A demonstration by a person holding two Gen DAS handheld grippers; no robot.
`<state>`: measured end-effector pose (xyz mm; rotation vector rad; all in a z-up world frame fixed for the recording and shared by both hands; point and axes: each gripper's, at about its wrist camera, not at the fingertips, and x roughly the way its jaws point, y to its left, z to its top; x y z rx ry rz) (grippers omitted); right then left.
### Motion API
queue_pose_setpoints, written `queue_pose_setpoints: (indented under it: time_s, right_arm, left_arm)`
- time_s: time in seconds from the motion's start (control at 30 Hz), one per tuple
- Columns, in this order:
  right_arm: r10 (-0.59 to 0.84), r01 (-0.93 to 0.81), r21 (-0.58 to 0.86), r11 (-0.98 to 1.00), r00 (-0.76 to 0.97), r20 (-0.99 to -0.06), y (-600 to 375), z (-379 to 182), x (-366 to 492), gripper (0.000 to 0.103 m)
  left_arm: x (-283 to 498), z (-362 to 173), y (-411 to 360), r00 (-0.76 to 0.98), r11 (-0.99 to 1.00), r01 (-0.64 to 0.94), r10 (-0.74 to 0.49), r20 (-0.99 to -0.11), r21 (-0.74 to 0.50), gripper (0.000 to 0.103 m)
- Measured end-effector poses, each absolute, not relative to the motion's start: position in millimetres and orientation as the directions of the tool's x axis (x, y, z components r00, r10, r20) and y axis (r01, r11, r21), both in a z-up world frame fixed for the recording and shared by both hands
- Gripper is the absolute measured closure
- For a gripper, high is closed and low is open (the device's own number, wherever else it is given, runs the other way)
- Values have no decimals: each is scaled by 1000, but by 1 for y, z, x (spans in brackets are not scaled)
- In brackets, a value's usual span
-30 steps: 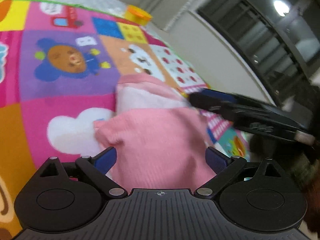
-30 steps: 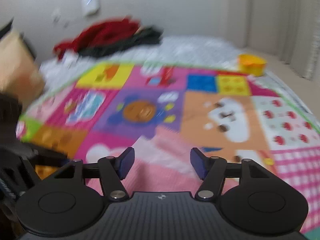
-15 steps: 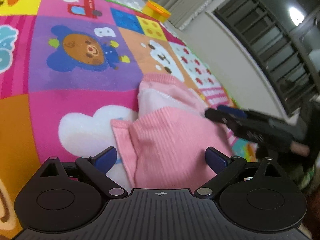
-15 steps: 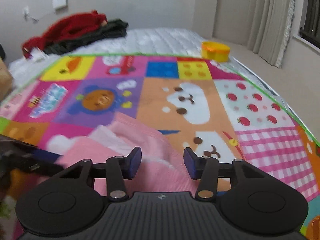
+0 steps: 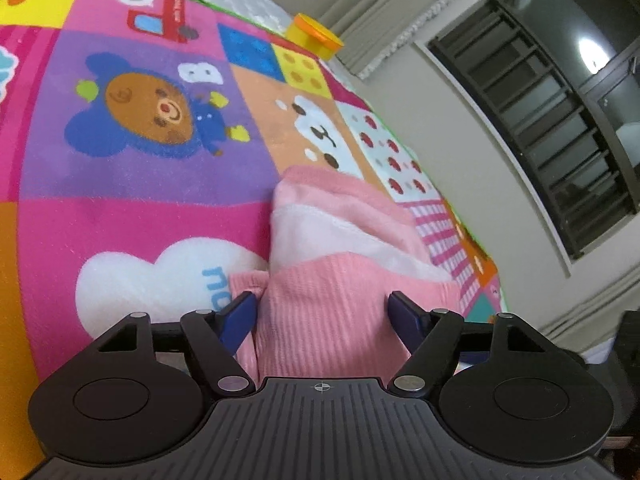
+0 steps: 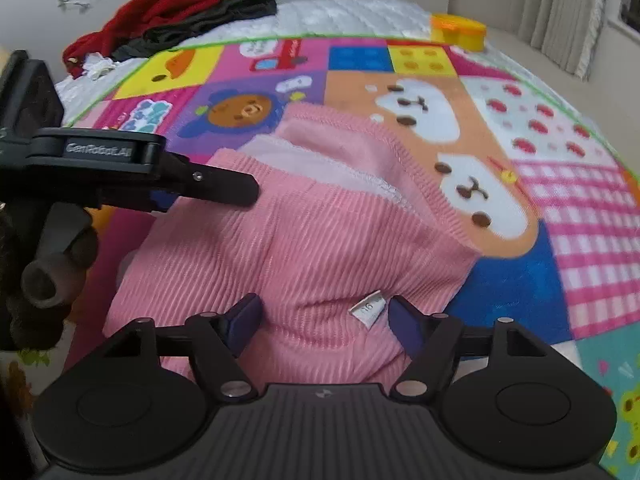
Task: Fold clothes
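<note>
A: Pink ribbed knit, that's our sweater [image 6: 304, 236], lying partly folded on the mat [image 6: 520, 292], paler inner face showing at the far end. We log it mid-fold.

B: Claws?

A: Left gripper [image 5: 322, 314] released, jaws spread wide, ribbed cloth lying between them but not pinched. Right gripper [image 6: 322, 316] the same: spread, near hem between the fingers, white tag [image 6: 368, 308] just beside the right finger [image 6: 404, 320]. Nothing grasped on either side.

B: Contact?

A: We can't tell if the pads touch cloth or sit just above it.

B: Risks?

A: We'd say shutting on the top layer only, so the fold peels apart when lifted. Knit is soft and stretchy; uneven pulls from the two sides would likely skew the edge. Right finger could catch the tag and little else. Also the left tool sits close over the cloth in the right view; the two could bump.

B: Clutter?

A: Yellow tub [image 6: 458, 30] and a clothes pile [image 6: 172, 12], well apart.
</note>
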<state>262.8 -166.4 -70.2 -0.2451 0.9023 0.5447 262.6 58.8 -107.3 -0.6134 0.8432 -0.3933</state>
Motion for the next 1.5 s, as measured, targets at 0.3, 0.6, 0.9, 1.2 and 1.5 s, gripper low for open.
queue_pose_setpoints:
  time_s: [0.3,0.6,0.9,1.2,1.5]
  right_arm:
    - [388,-285,268,920,584,-713,-214,-63,285,27]
    - [470,-241,414,878,596,-650,-215,-79,306,79]
    - [296,-257,168,951,620,-727,-208,-91,305,75]
    - [436,-699,-127,704,566,-700,-168,-48,211,38]
    - [400,-754,-221,618,544,-738,-149,-42,206,78]
  left_arm:
    - [262,-108,60,599,755,77,-557,-575,-651,24]
    - [257,-100,64,593,796,98,-528,-607,-597,20]
    - [253,-85,75,664,782,126,-524,-533,-611,24]
    - [256,-90,113,692,774,-47,-430,-580,-631,15]
    - [254,-90,108,679,788,-27,-438,-590,-615,11]
